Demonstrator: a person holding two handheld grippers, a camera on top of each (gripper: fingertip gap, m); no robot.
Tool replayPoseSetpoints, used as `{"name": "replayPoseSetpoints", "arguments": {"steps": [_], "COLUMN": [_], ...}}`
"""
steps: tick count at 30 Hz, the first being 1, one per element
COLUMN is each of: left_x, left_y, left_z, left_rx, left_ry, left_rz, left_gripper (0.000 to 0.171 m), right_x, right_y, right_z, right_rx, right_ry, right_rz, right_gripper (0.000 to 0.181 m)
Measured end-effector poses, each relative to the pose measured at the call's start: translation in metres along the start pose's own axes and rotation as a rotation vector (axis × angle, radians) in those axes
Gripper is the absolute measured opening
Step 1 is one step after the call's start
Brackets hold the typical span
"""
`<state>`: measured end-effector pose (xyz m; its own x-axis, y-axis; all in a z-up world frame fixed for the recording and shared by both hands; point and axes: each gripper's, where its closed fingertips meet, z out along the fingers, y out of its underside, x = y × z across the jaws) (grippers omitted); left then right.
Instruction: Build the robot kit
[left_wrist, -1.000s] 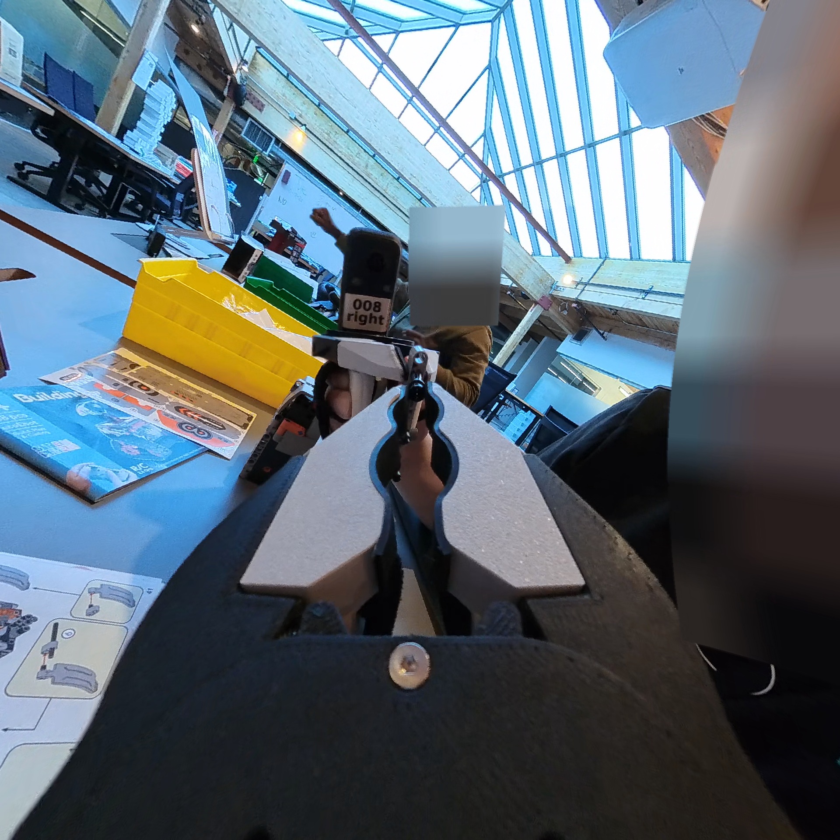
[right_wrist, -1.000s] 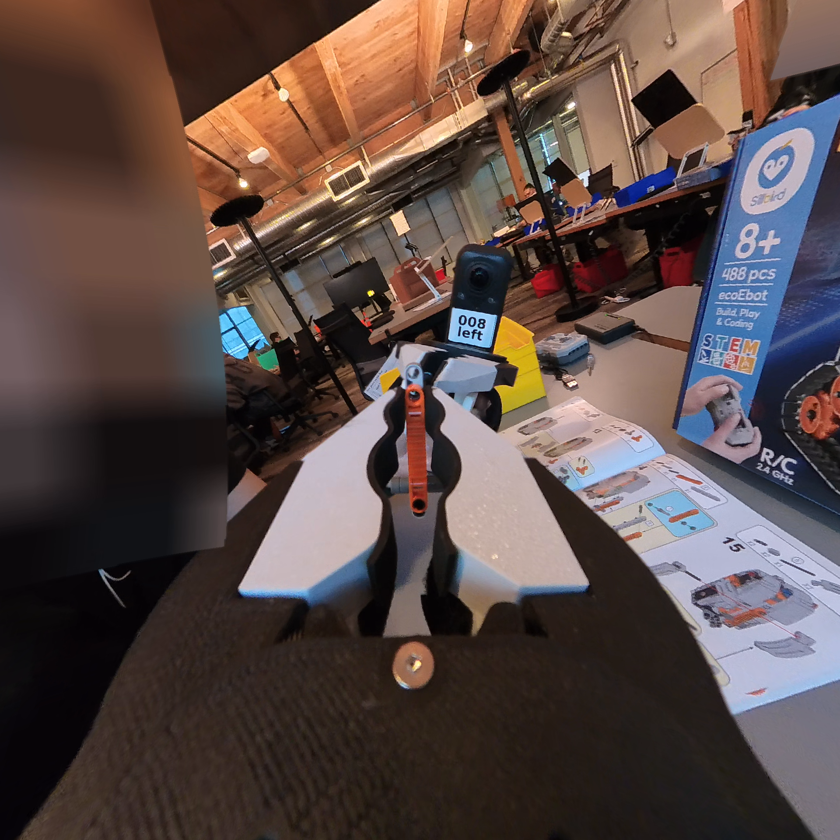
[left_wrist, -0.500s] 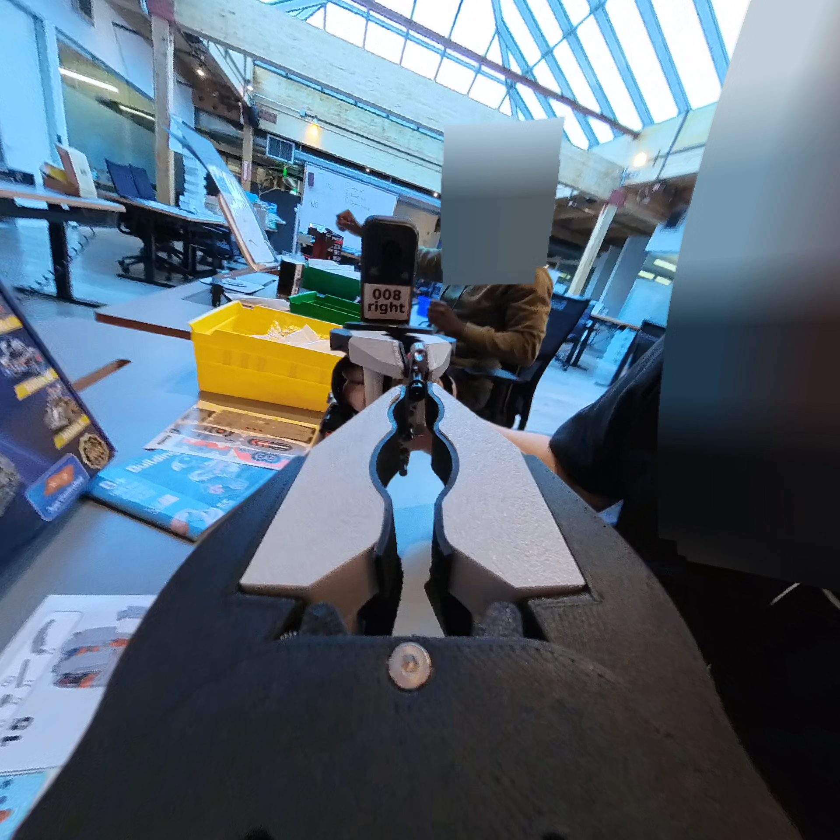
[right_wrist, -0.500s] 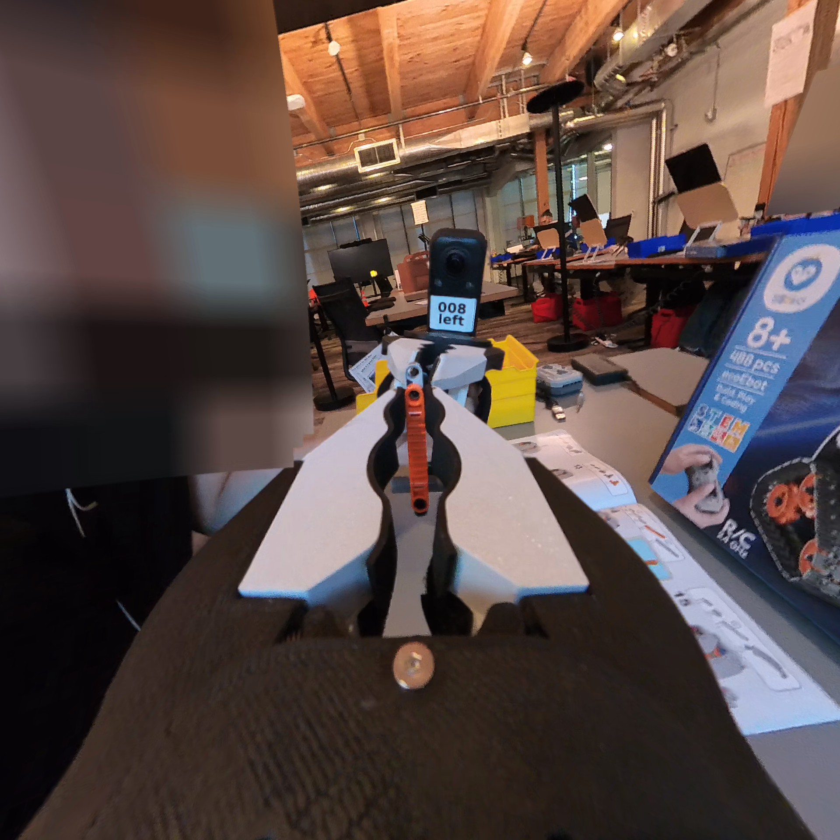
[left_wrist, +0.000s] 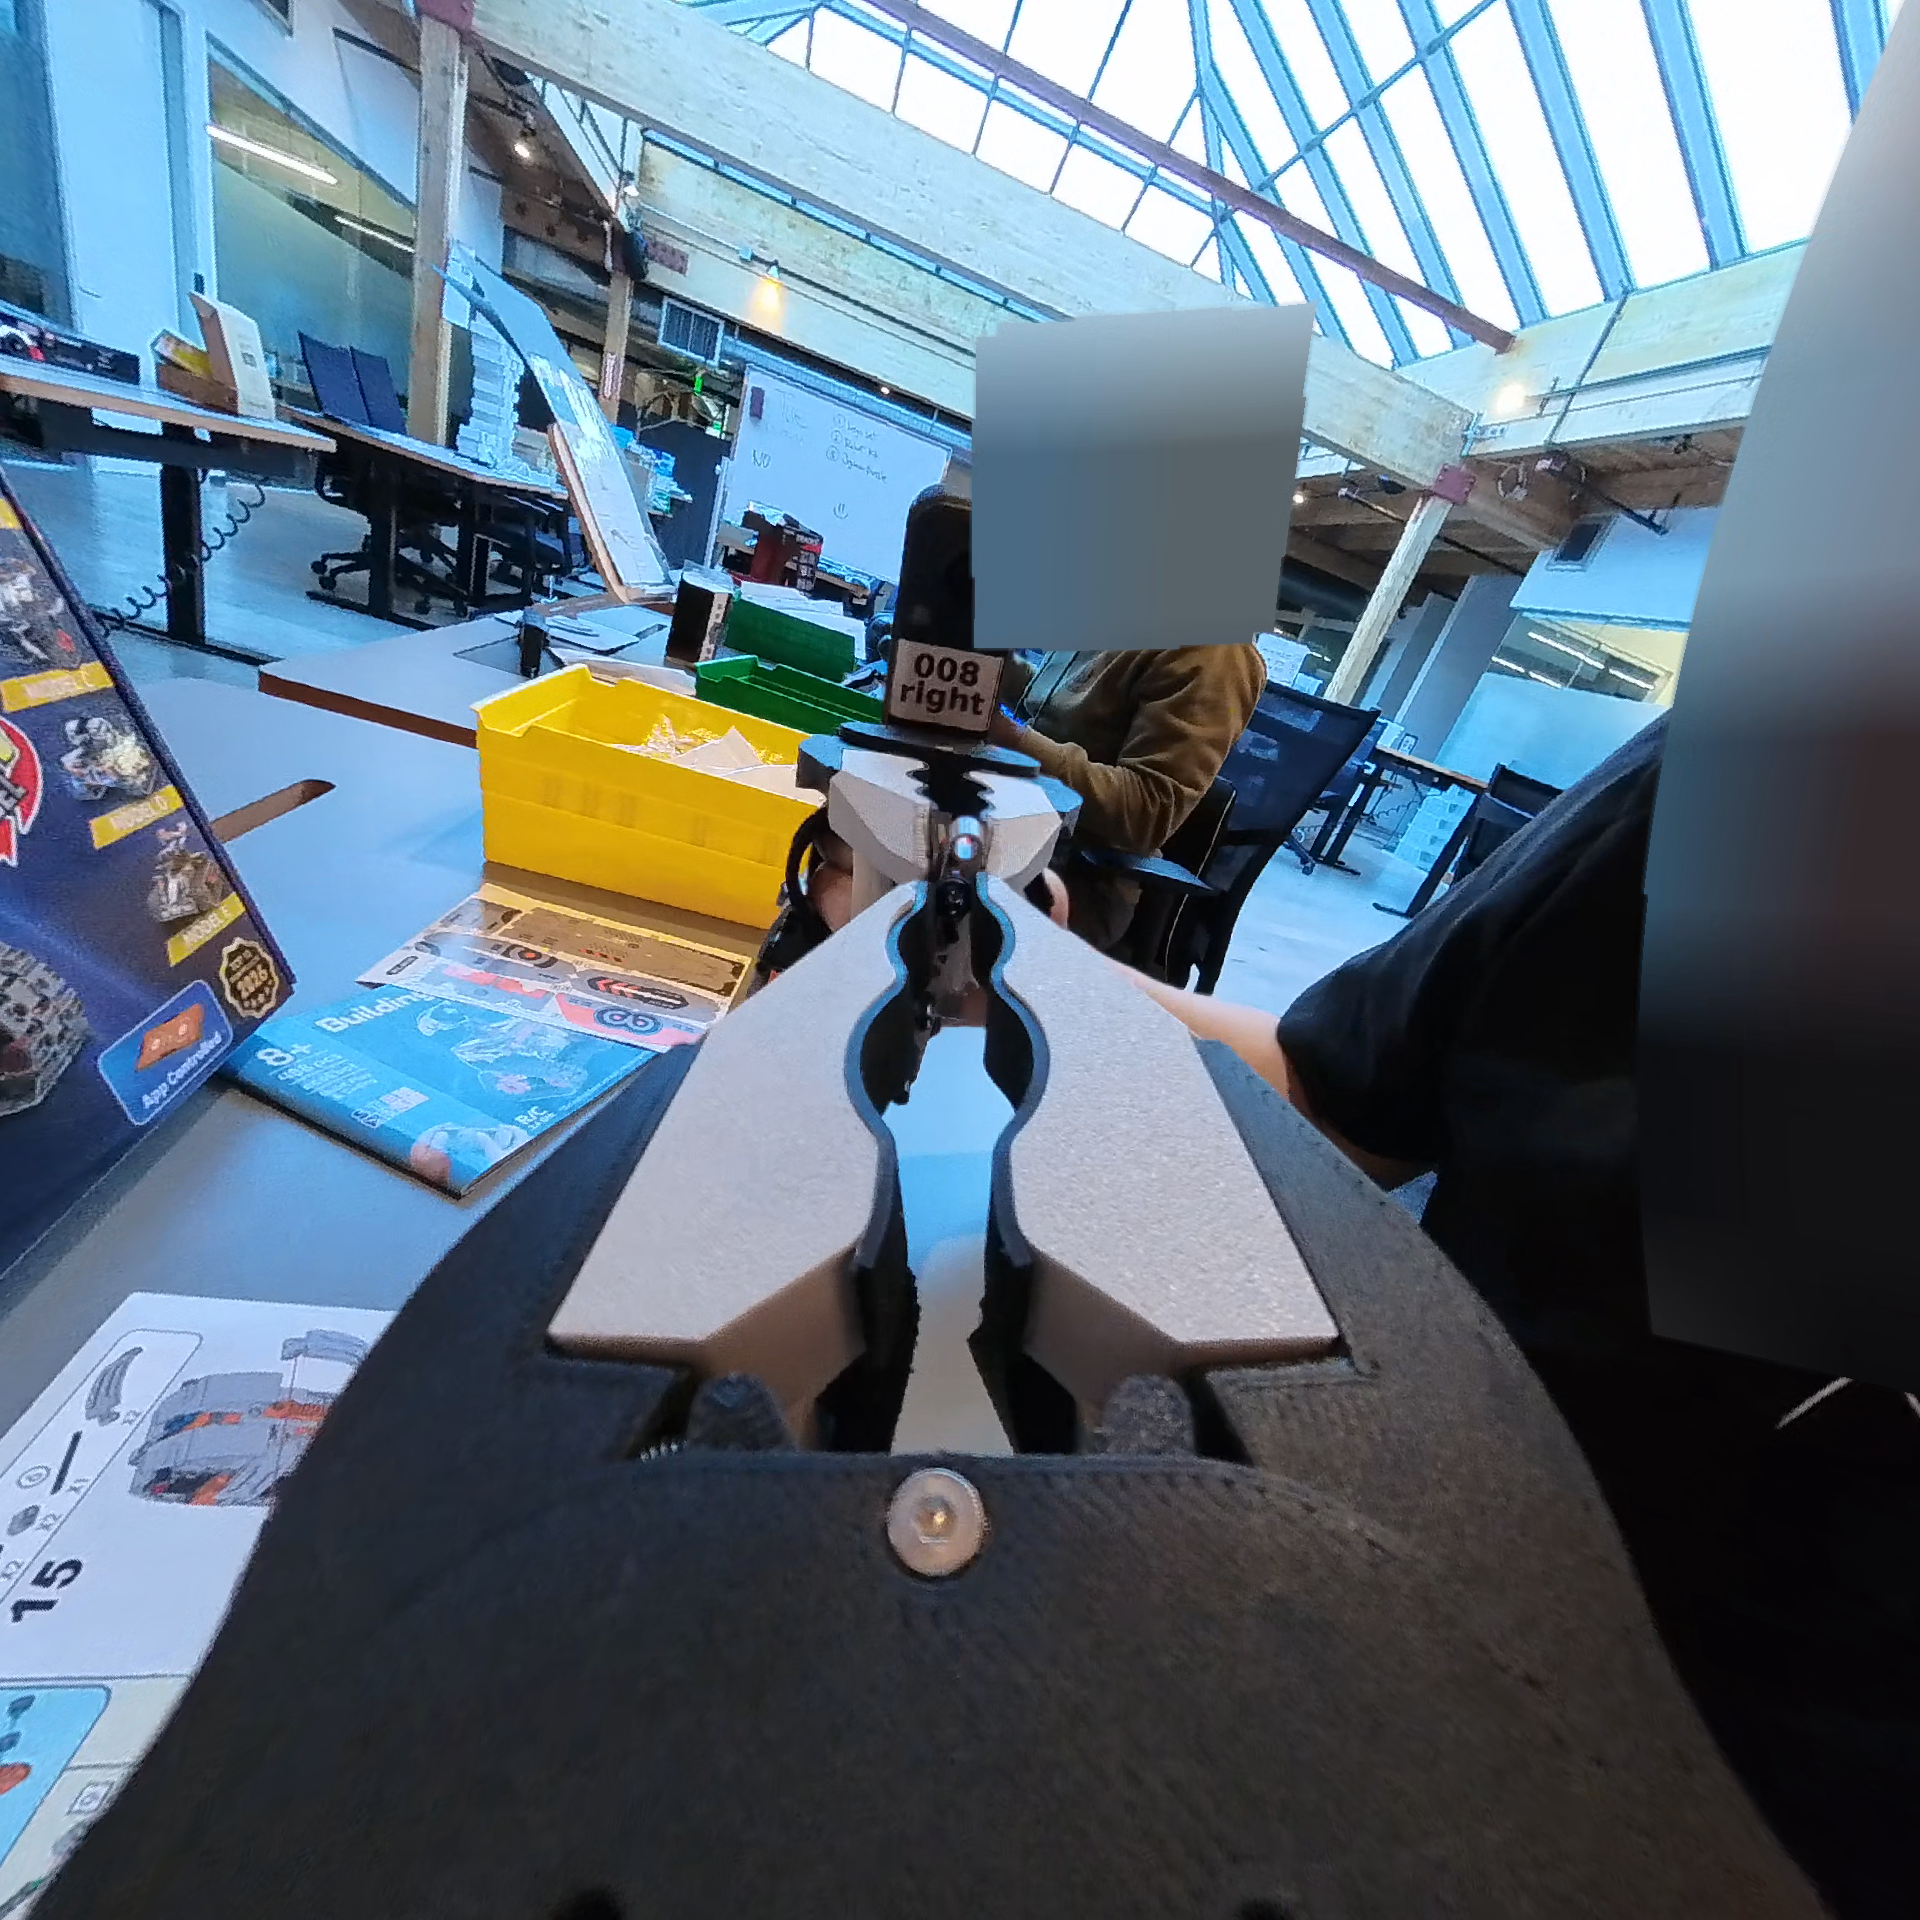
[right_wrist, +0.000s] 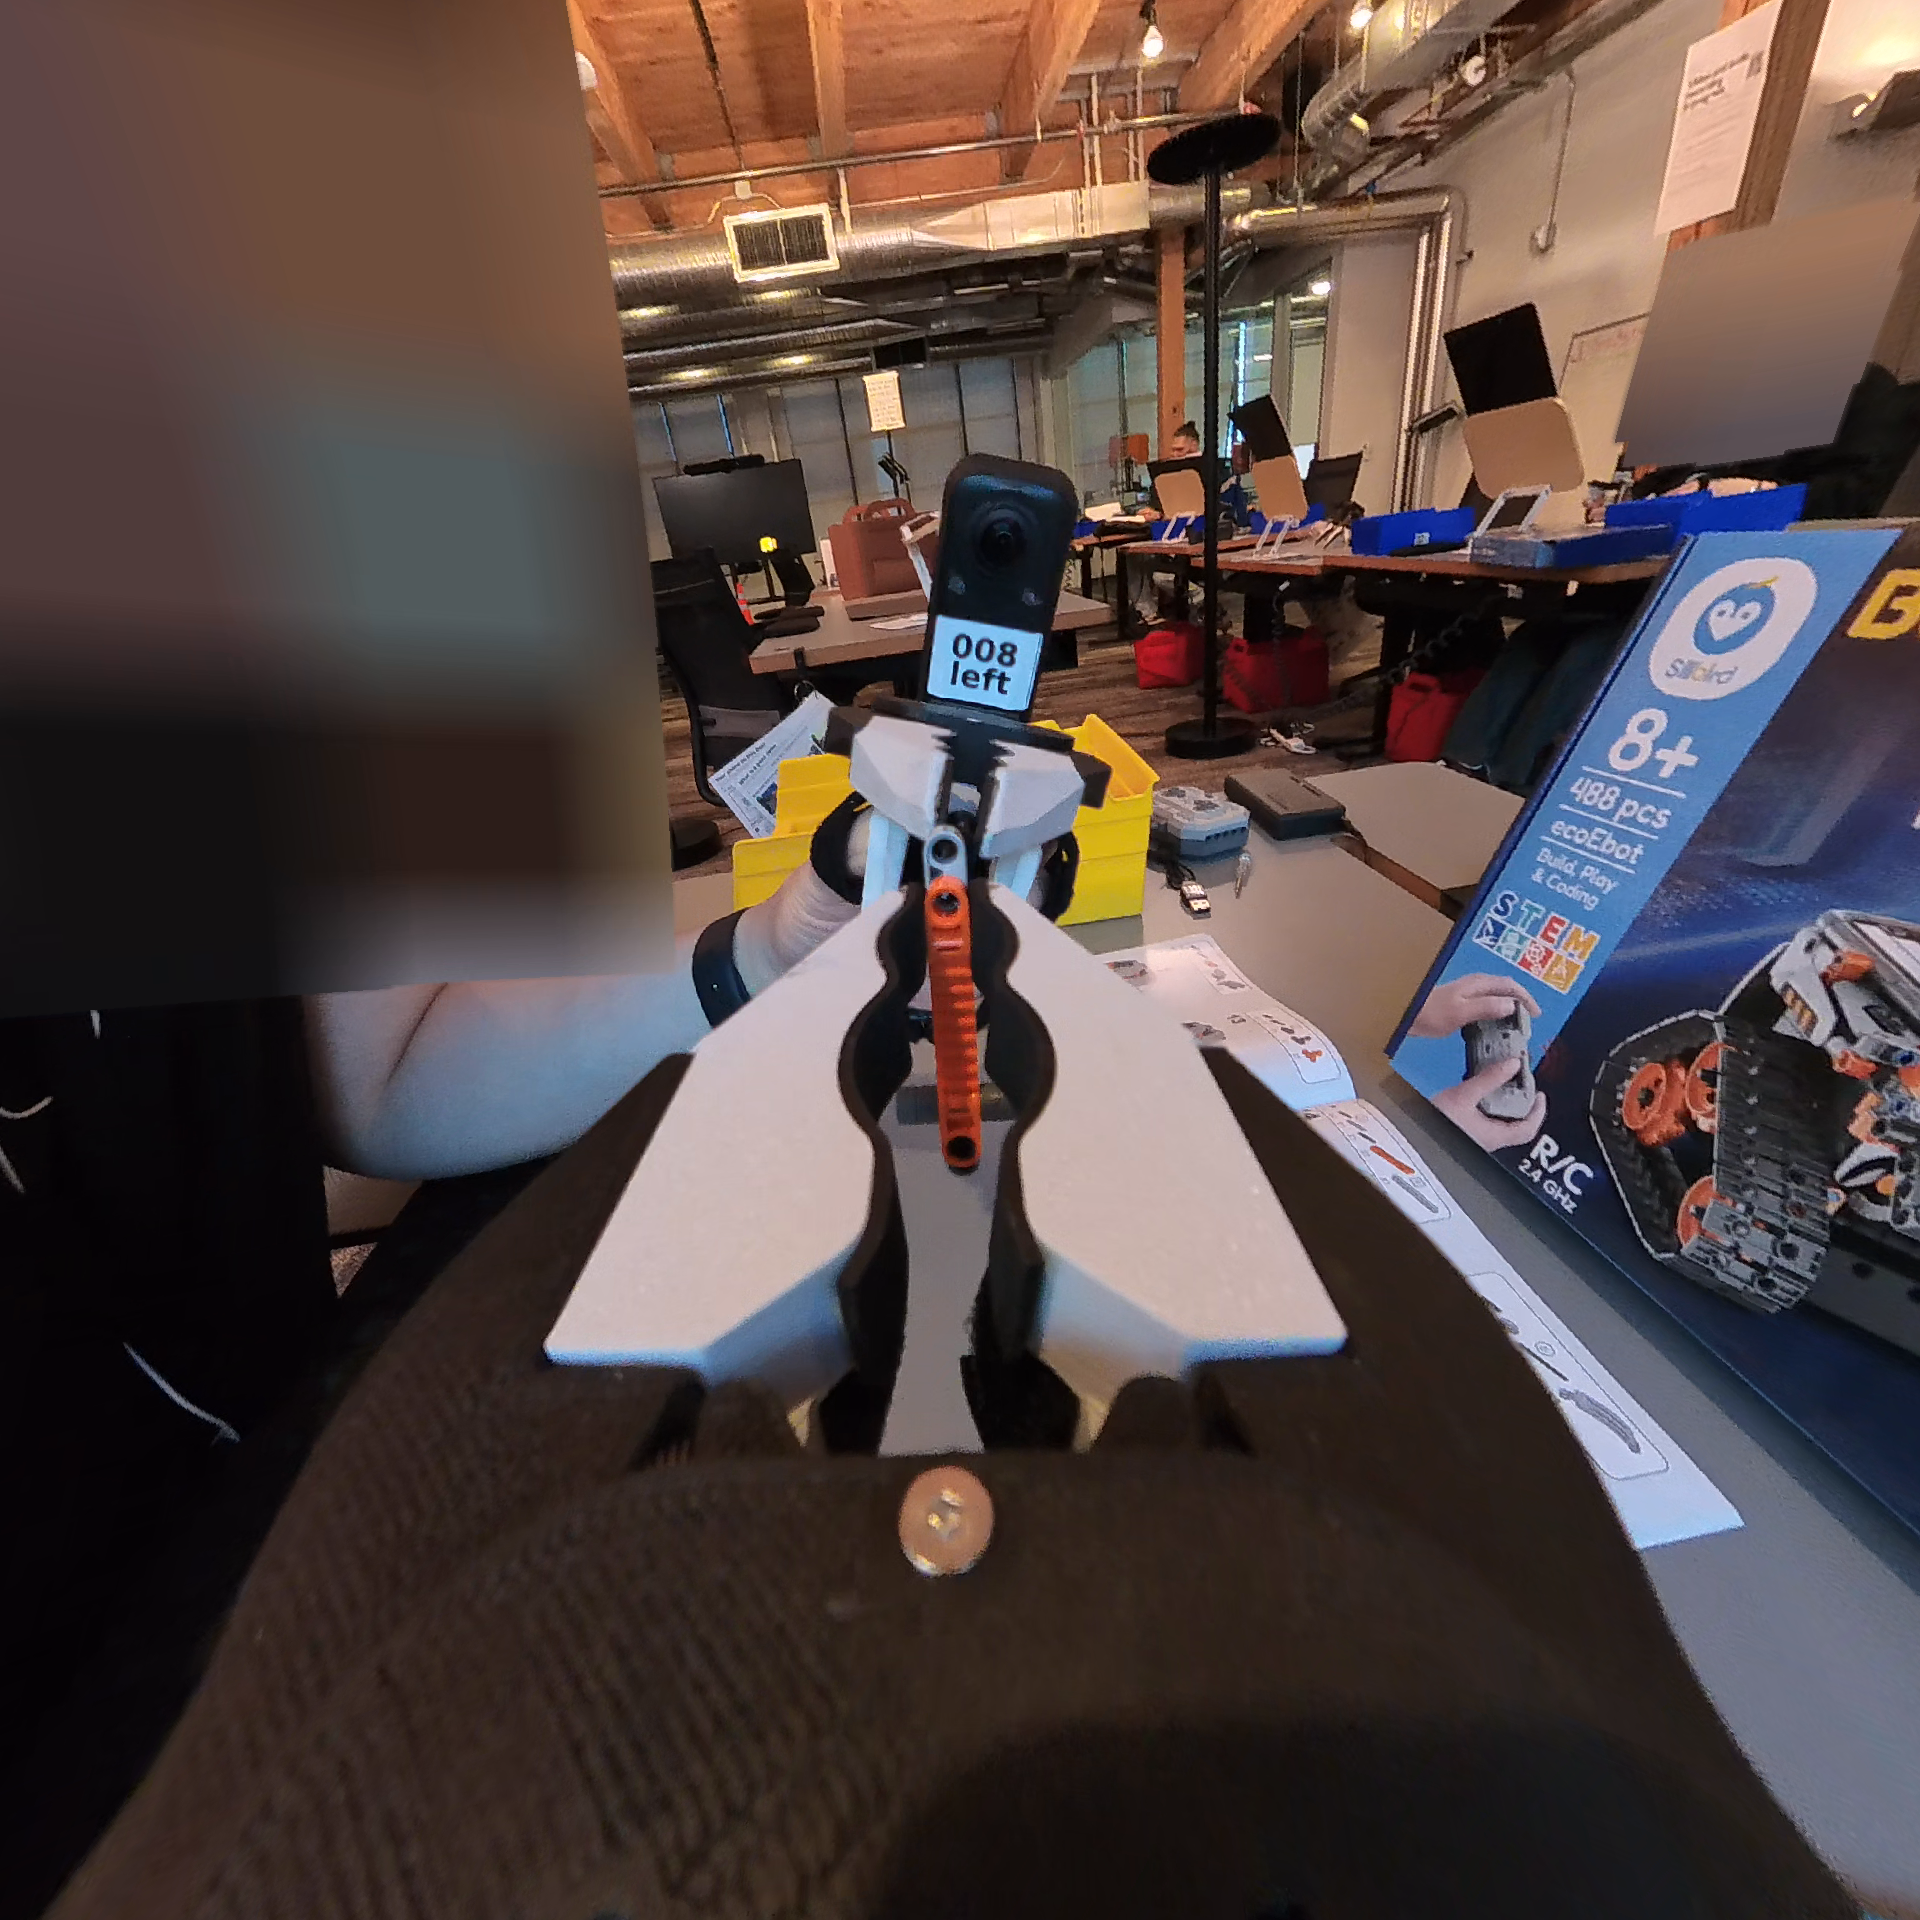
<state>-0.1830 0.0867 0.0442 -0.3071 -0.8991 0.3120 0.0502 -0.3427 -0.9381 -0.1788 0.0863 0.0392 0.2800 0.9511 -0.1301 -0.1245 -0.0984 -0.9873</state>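
Across the grey surface (left_wrist: 343, 883), seen from the left wrist view, a yellow bin (left_wrist: 634, 800) sits at 11 o'clock with white scraps inside, and a green bin (left_wrist: 779, 681) stands just behind it. Nearer, a sticker sheet (left_wrist: 561, 966) overlaps a blue booklet (left_wrist: 416, 1091) at 10 o'clock, a dark blue box (left_wrist: 94, 935) leans upright at 9 o'clock, and an open instruction sheet (left_wrist: 135, 1475) lies at 8 o'clock. A seated person in a mustard sleeve (left_wrist: 1153, 738) is at 1 o'clock beyond the bins.

From the right wrist view, the same blue box (right_wrist: 1683, 935) stands at 3 o'clock, the instruction sheet (right_wrist: 1403, 1174) lies in front of it, and a grey battery pack (right_wrist: 1200, 816) with a black block (right_wrist: 1288, 800) rests at 1 o'clock. A black floor lamp pole (right_wrist: 1210, 416) rises at 12 o'clock.

Both tools point tip to tip, each filling the centre of the other's view. The right hand-held gripper (right_wrist: 948, 914) is clamped on an orange beam (right_wrist: 954, 1029), which runs back from the fingertips towards 6 o'clock between the fingers. A small grey connector (right_wrist: 945, 854) sits at the beam's far end, at 12 o'clock, touching it. The left hand-held gripper (left_wrist: 951, 904) has its fingers drawn together on a thin dark piece (left_wrist: 948, 914) at the tips; what that piece is cannot be told.
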Motion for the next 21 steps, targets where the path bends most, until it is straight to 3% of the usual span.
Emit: {"name": "replayPoseSetpoints", "arguments": {"steps": [21], "left_x": [-0.019], "left_y": [-0.006], "left_z": [-0.004], "left_rx": [0.091], "left_ry": [-0.077], "left_rz": [-0.06], "left_gripper": [0.001], "right_x": [0.021], "right_y": [-0.005], "right_z": [0.004], "right_rx": [0.126], "right_ry": [0.1], "right_rz": [0.115], "right_gripper": [0.005]}}
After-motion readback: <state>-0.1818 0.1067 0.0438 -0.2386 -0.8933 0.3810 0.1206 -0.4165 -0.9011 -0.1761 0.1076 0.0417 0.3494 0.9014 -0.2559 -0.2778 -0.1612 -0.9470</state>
